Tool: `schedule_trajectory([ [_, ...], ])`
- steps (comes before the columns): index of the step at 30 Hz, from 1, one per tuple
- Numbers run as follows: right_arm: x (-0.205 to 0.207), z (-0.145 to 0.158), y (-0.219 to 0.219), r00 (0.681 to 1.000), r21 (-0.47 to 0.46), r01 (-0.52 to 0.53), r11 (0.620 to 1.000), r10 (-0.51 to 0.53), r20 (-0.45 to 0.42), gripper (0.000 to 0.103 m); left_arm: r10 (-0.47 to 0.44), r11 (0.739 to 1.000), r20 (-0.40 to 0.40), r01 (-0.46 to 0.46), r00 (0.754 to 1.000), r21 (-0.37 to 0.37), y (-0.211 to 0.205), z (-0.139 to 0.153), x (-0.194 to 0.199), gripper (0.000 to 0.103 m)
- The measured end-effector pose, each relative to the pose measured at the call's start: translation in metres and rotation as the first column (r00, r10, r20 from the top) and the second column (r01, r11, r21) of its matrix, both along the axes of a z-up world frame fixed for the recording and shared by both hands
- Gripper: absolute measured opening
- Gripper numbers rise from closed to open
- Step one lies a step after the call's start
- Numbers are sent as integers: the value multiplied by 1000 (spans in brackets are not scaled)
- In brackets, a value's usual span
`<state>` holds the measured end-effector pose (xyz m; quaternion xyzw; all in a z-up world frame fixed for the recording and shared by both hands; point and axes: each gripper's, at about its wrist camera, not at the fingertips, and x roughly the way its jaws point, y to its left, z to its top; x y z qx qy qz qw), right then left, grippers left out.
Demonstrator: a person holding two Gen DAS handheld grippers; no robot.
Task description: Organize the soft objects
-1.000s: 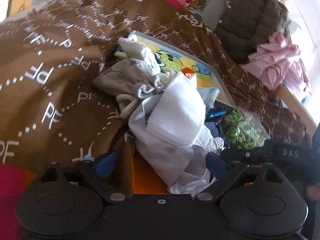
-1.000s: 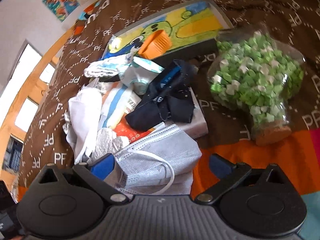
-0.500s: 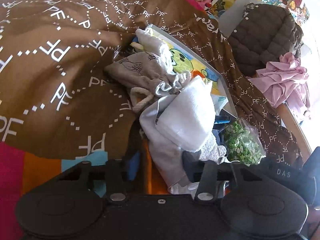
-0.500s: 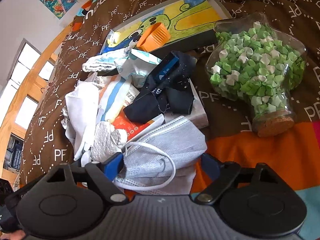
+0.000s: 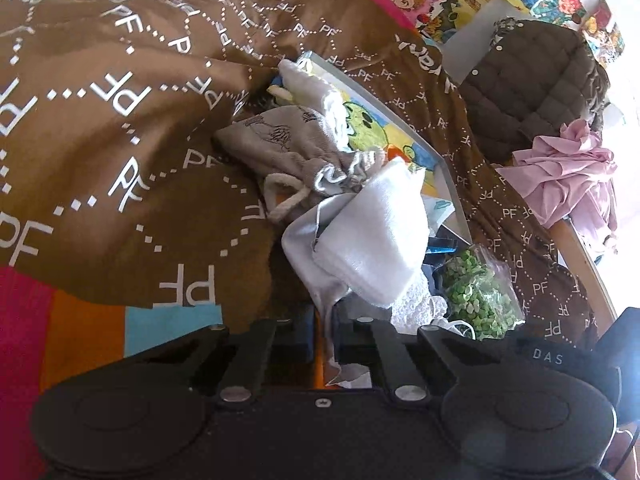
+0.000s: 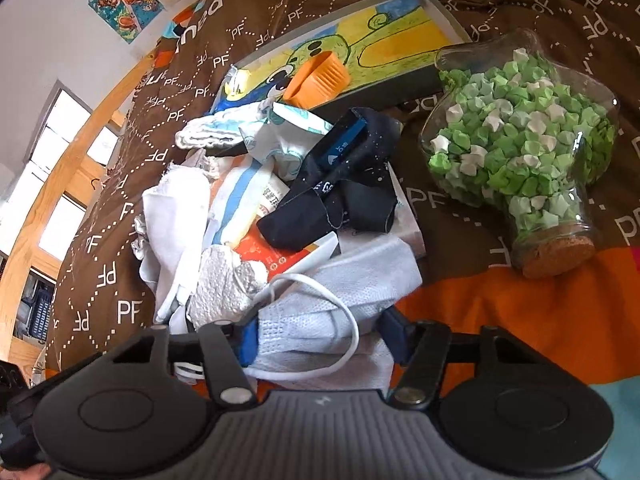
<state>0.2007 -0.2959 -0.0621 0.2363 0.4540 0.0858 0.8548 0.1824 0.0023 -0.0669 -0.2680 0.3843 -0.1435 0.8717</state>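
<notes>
Soft things in a heap [image 6: 280,220] on the bed, that's the job, and the heap is barely touched: cloths, a dark blue garment [image 6: 340,196], a drawstring pouch [image 5: 288,148] and a folded white towel [image 5: 376,236] all lie jumbled together in the middle of the brown bedspread [image 5: 120,140]. The left gripper [image 5: 324,334] has just been closing and now stands nearly shut, pinching the hanging edge of a thin grey cloth [image 5: 316,264] that lies under the towel. The right gripper [image 6: 320,338] has just been closing too; it sits about half open around a grey face mask [image 6: 340,300] at the near edge of the pile, the blue pads against the mask's sides, though I can't tell whether they press on it yet. Just beside the pile lies a glass jar of green paper stars [image 6: 520,136] on its side, and behind it a flat picture box [image 6: 400,36] with an orange clip [image 6: 318,78] on it. By my reading nothing is sorted so far; both grips look like the first picks, and the whole heap is left to separate and put in order.
</notes>
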Motion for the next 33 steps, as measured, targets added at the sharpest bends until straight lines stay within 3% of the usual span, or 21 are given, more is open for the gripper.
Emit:
schedule_trajectory([
  [6,-4,5,-7,999,-2,36,999,-36,29,53,-35,994,71,27,997,103,-12,11,-9,6],
  [10,-6,9,-8,999,8,31,999,-31,44,53,-105,973,126,75,986,220,-27,20,-16,5],
  [13,-8,11,-9,998,37,25,999,-26,54,53,-159,957,143,117,977,266,-36,22,-21,3],
  [19,-13,18,-7,996,34,11,999,-14,86,52,-238,954,183,195,954,228,-43,25,-32,0],
  [22,-15,19,-7,996,38,12,999,-15,89,52,-286,927,206,215,936,308,-56,28,-42,0],
  [30,-17,21,-6,995,42,4,999,-8,96,52,-246,935,194,181,949,304,-51,27,-40,0],
  [33,-17,21,-5,995,48,-2,999,-3,99,52,-219,937,160,162,963,309,-48,23,-35,6],
])
